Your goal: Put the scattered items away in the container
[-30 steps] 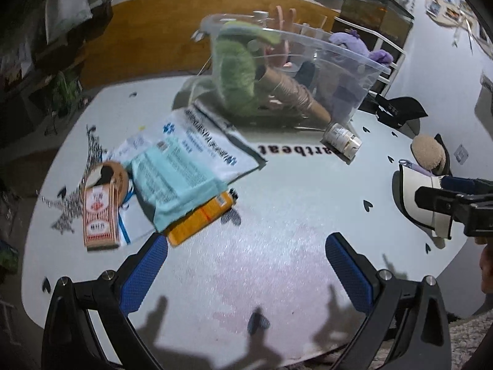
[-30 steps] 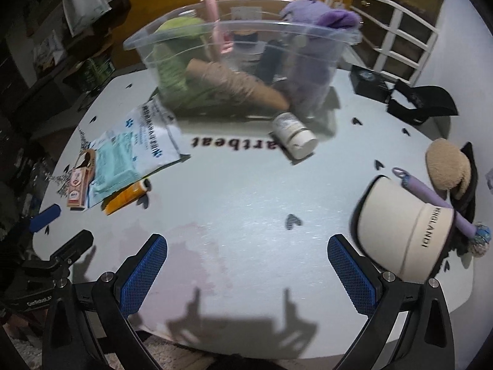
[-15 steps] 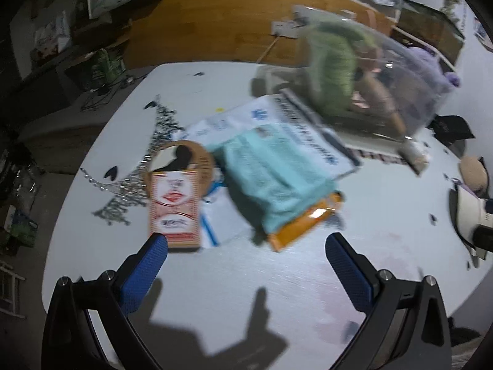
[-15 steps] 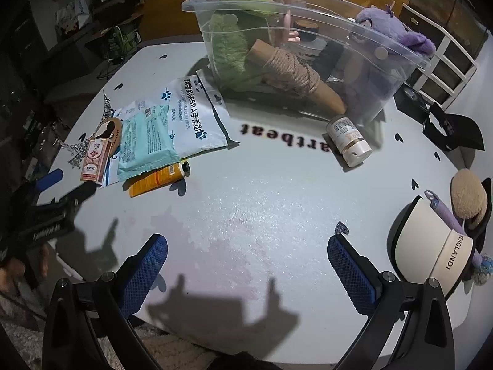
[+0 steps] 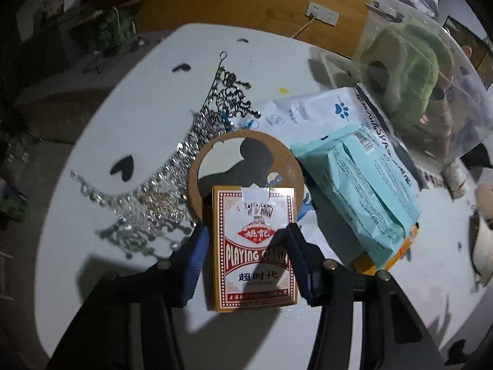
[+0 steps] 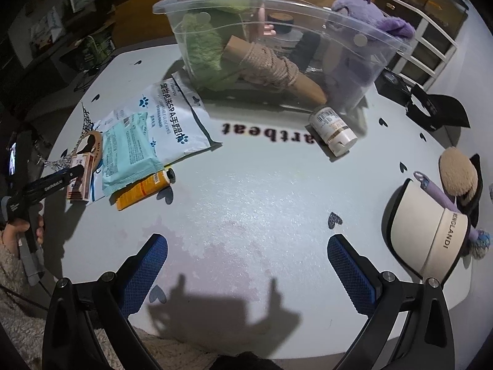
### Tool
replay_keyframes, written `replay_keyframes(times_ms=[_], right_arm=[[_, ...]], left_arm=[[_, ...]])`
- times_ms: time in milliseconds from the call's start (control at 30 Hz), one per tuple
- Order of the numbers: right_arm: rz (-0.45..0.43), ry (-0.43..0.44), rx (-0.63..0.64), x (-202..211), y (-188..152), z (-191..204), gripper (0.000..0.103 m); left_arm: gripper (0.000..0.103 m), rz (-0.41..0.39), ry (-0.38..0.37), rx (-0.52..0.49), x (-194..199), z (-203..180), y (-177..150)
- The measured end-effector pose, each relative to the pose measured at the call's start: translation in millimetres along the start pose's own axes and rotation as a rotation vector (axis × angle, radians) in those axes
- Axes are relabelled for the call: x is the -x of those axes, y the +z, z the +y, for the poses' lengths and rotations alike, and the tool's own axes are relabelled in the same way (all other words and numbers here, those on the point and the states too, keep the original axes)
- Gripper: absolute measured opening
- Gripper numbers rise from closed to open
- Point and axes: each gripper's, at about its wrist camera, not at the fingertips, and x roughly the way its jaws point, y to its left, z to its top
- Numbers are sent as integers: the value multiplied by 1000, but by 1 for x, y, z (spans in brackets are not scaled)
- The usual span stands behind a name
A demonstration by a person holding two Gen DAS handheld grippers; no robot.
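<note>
Playing-card box (image 5: 255,248), red and gold, lies flat on the white table (image 5: 148,117), its far end over a brown cardboard ring (image 5: 294,166) beside a silvery beaded chain (image 5: 172,191). Left gripper (image 5: 246,257) straddles the box, jaws closing, blue pads at both long edges; whether they press yet I cannot tell. Right gripper (image 6: 246,265) hangs wide apart over bare tabletop, holding nothing. Clear plastic container (image 6: 354,40) stands at the table's far side, already stuffed with plush toys.
</note>
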Motion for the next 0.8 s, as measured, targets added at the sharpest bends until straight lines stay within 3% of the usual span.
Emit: replay_keyframes(times_ms=[167,300,400,567,800], right_arm=[[13,6,-11,-2,-1,2,103],[11,7,12,-1,-4,8,103],[14,9,21,0,-7,9,103],[21,11,-2,1,-15,1,103],[33,16,-39,2,-24,-17,103]], left_arm=[[50,8,-57,-56,-1,-9,-4],[39,24,-115,-147,0,-31,-15],[39,57,-144,-237,-1,-58,-32],[39,74,-186,-288,1,-81,-52],[39,77,-222,-387,-7,-128,-53]])
